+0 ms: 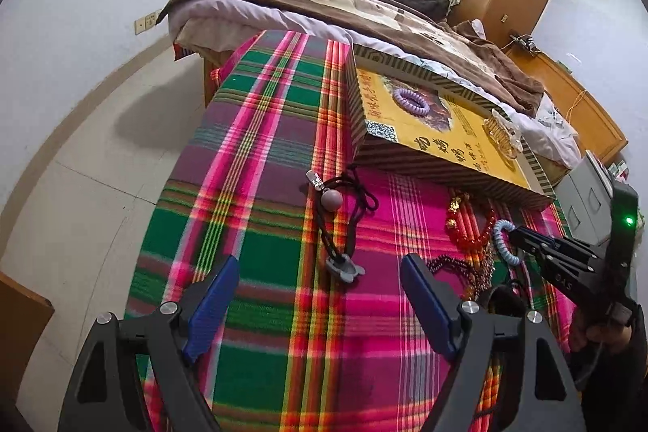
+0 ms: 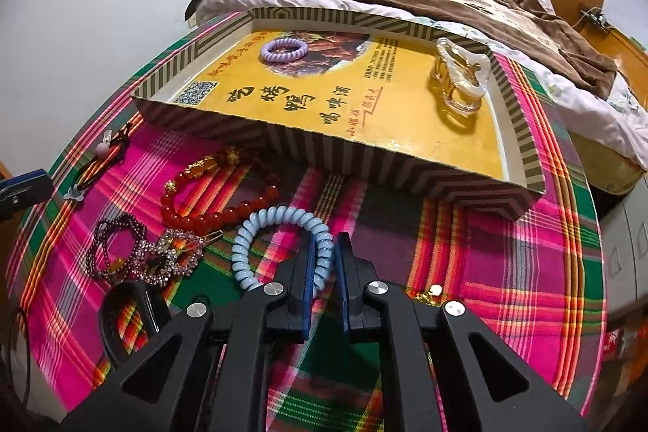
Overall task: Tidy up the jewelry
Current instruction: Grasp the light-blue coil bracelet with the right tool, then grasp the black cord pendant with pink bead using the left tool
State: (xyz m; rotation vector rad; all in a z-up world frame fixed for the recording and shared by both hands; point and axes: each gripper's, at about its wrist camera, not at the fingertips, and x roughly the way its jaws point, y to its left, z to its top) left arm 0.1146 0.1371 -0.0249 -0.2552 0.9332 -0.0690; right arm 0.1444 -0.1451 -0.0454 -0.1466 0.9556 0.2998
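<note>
**Right fingers closed on the blue coil band, left fingers wide open**

Blue fingers of the right gripper [image 2: 324,270] are nearly closed and pinch one side of the pale blue coil band [image 2: 279,241]; most of the ring lies to the left of the fingers on the plaid cloth [image 2: 506,270]. Further left of these fingers lie a rhinestone hair clip [image 2: 170,258], a dark bead string [image 2: 113,241] and a red bead bracelet [image 2: 210,205] with gold charms. A black clip [image 2: 125,314] lies close to the gripper body on the left.

Ahead of the right fingers stands the striped box lid [image 2: 405,173], used as a tray. Inside it, a purple coil band [image 2: 283,49] rests far ahead to the left, and a clear claw clip [image 2: 461,79] rests ahead to the right.

The left gripper [image 1: 320,306] has its fingers spread wide and holds nothing. Just ahead, between the fingers, lies a black cord necklace [image 1: 344,213] with a round bead and a grey pendant. The right gripper appears at the right side of the left view, touching the blue band.
</note>
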